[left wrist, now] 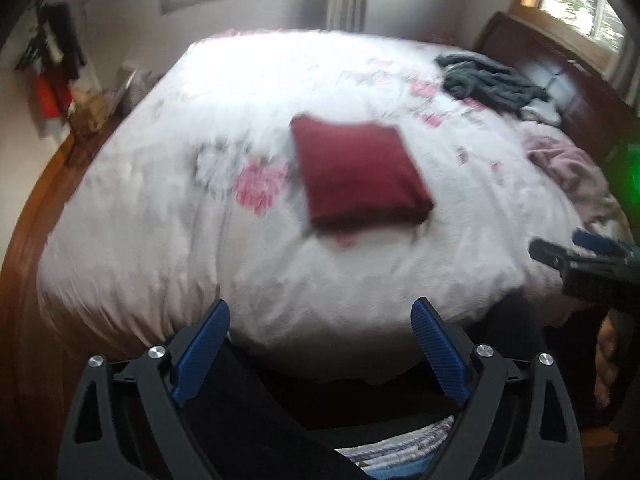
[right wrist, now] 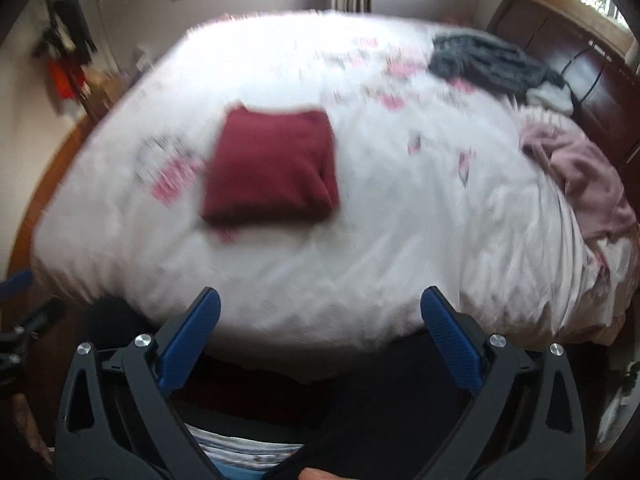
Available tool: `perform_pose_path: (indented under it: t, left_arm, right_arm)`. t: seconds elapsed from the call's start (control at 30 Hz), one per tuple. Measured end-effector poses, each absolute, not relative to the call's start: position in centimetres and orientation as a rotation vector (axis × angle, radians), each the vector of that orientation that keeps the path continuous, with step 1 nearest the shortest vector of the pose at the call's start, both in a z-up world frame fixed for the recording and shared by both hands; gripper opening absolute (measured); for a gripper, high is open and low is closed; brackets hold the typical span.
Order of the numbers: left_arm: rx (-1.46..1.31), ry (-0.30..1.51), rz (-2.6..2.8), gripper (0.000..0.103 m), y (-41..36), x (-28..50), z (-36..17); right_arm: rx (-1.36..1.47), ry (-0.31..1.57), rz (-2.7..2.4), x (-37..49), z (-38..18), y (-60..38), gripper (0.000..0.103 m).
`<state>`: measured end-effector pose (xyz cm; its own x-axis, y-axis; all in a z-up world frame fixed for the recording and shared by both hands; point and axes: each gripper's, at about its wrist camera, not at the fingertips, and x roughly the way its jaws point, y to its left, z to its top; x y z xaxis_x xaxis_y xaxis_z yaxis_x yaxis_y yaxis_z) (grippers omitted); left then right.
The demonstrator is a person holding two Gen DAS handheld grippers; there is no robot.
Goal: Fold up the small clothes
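A dark red garment lies folded into a neat square in the middle of the bed. My left gripper hangs open over the bed's near edge, well short of the red square, with nothing between its blue fingers. My right gripper is likewise open and empty at the near edge. In the left wrist view the right gripper pokes in from the right edge. A grey garment and a pink one lie crumpled at the right side.
The bed carries a white flowered cover. A dark wooden headboard stands at the right. A small white piece lies by the grey garment. Folded patterned cloth sits low beneath the grippers. Both views are blurred.
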<state>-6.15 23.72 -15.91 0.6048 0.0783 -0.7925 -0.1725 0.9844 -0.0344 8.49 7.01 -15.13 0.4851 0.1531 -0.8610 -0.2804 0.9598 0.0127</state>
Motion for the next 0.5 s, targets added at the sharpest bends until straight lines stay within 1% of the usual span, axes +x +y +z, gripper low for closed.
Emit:
perform_pose_path:
  t: [0.13, 0.23, 0.33, 0.5]
  left_arm:
    - [-0.114, 0.85, 0.145, 0.092, 23.4, -7.5, -11.3]
    - [-0.123, 0.841, 0.156, 0.092, 23.0, -8.2, -8.8]
    - [-0.107, 0.835, 0.154, 0.092, 22.1, -8.7, -7.3]
    - [-0.133, 0.836, 0.129, 0.092, 21.3, -9.3, -6.6]
  right_arm:
    - [-0.159, 0.916, 0.283, 6.6, -9.3, 7.4, 0.1]
    - [-0.202, 0.845, 0.272, 5.3, -6.2, 8.0, 0.1]
    - [-0.197, 0.814, 0.288, 4.2, -4.1, 8.2, 0.1]
    - [-0.212, 0.795, 0.306, 3.1, -2.8, 8.8, 0.1]
